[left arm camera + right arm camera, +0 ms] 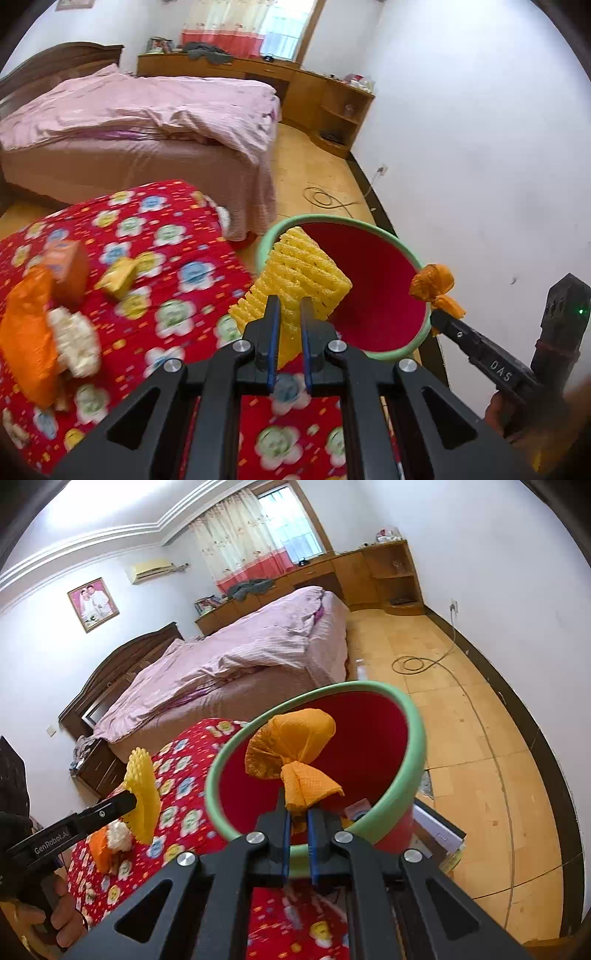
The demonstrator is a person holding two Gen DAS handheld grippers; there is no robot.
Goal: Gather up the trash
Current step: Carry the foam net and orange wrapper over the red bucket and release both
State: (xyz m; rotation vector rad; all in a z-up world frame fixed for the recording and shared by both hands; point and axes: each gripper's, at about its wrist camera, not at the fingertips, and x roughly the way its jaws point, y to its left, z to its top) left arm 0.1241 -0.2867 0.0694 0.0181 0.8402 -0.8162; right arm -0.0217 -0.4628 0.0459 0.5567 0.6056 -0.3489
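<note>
The left tongs (289,308) are pinching a yellow ribbed foam-net sleeve (295,275), their blue-lined fingers (273,325) pressed nearly together on its lower edge. The sleeve is standing up from the tips and reaching over the near rim of a red bucket with a pale green rim (384,295), its upper part showing against the red inner wall. In the right wrist view the same sleeve (142,794) is sitting just left of the bucket (369,731), edge-on at the end of the left tongs (133,799).

The right tongs (297,812) are clamping a crumpled orange dotted wrapper (291,751) by its twisted lower end, with the puffed upper part hanging over the bucket's mouth. From the left wrist view that wrapper (434,284) is sitting at the bucket's right rim, at the tip of the right tongs (437,314).

The bucket is standing on the tiled floor (480,709) right beside a surface covered in a red flower-print quilt (155,258). Still lying on the quilt, blurred, are an orange packet (29,332), a white crumpled lump (75,339), a small orange box (66,269) and a yellow scrap (118,277). A bed with pink striped bedding (147,110) is standing behind.
</note>
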